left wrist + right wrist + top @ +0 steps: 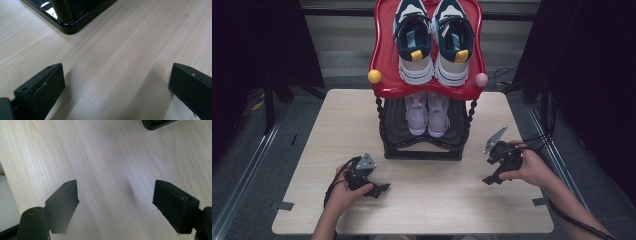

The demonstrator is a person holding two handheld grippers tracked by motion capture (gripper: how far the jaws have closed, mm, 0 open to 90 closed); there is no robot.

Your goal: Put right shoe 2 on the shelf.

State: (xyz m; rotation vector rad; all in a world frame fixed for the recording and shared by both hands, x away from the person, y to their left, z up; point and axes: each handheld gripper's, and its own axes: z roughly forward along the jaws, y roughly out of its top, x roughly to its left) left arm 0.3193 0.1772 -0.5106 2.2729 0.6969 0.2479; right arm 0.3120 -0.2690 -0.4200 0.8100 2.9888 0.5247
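A two-tier shoe rack stands at the back middle of the wooden table (312, 150). Its red top shelf (384, 65) carries a pair of navy, white and yellow sneakers (414, 42). On the black lower shelf (397, 135) sits a pair of small lilac shoes (427, 112). My left gripper (379, 190) rests low on the table front left, held in a hand; its jaws stand wide apart over bare wood (117, 82), with the rack's black base corner (71, 27) ahead. My right gripper (492, 177) is front right, open, nothing between its fingers (62, 200).
A yellow knob (374, 76) and a pink knob (481, 79) mark the red shelf's front corners. Twisted black posts (380, 112) hold the shelves. Cables trail from both grippers off the table's near edge. Dark curtains flank the table.
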